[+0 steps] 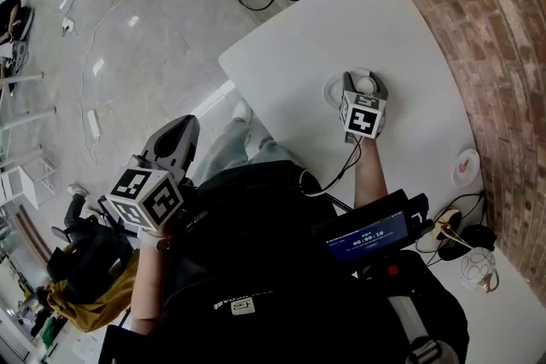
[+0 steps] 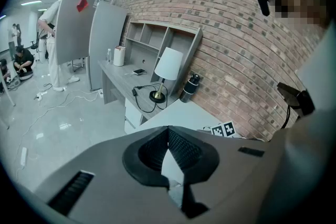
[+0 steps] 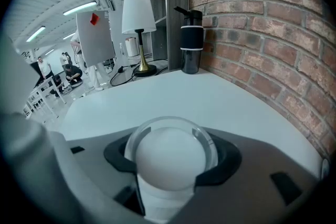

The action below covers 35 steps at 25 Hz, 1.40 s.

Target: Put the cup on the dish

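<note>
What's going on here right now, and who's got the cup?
The person's right gripper is shut on the white cup and holds it at the white dish on the white table. From these views I can't tell whether the cup rests on the dish yet. The left gripper is shut and empty, held off the table's edge, over the floor.
</note>
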Available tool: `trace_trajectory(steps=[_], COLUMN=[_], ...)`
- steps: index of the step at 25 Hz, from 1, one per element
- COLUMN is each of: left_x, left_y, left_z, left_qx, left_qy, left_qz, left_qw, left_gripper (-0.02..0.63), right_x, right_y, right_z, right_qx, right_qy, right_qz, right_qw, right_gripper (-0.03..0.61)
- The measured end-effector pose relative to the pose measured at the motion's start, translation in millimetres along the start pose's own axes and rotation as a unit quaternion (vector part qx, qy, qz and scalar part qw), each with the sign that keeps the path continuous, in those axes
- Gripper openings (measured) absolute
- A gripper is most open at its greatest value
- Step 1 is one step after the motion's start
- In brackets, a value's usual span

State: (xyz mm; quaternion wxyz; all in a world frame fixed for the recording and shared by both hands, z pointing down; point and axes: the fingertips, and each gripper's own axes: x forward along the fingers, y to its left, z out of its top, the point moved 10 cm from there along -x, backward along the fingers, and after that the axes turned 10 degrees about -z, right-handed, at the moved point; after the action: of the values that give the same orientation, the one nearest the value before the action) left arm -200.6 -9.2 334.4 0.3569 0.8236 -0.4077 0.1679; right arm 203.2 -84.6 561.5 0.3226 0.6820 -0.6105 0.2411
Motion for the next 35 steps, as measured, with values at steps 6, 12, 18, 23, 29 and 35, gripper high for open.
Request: trace_trajectory(steps=[6, 12, 18, 23, 29, 35], left_x=[-1.1, -0.7, -1.2, -1.1, -1.3, -2.9], left_y=[-0.7, -1.0, -1.8, -2.2, -2.6, -3.0], left_z=[-0.2, -1.1, -1.1, -2.4, -3.3, -3.5], left_qx=[0.000, 0.001, 0.002, 0.001, 0.001, 0.000], left_qy=[-0.001, -0.001, -0.001, -0.003, -0.004, -0.006], left_qz=[0.000, -0.001, -0.001, -0.003, -0.003, -0.003], left_qw=[1.0000, 1.0000, 1.0000, 1.0000, 1.0000, 1.0000], left_gripper=[0.006, 0.006, 0.006, 0.006, 0.006, 0.006], right_x=[-2.2, -3.1, -6.1, -7.0, -8.0, -9.6], right_y=[0.1, -0.1, 0.9, 1.3, 0.4, 0.4], right_z=[-2.0, -4.2, -6.6, -12.5, -11.6, -9.2], right_qx=[0.001, 0.002, -0.001, 0.003, 0.006, 0.012], right_qy=[-0.001, 0.000, 0.002, 0.008, 0.005, -0.003], right_qz=[0.001, 0.001, 0.001, 0.005, 0.006, 0.015], right_qw=[1.000, 1.000, 1.000, 1.000, 1.000, 1.000], right_gripper=[0.259, 0.259, 0.259, 0.259, 0.259, 0.259])
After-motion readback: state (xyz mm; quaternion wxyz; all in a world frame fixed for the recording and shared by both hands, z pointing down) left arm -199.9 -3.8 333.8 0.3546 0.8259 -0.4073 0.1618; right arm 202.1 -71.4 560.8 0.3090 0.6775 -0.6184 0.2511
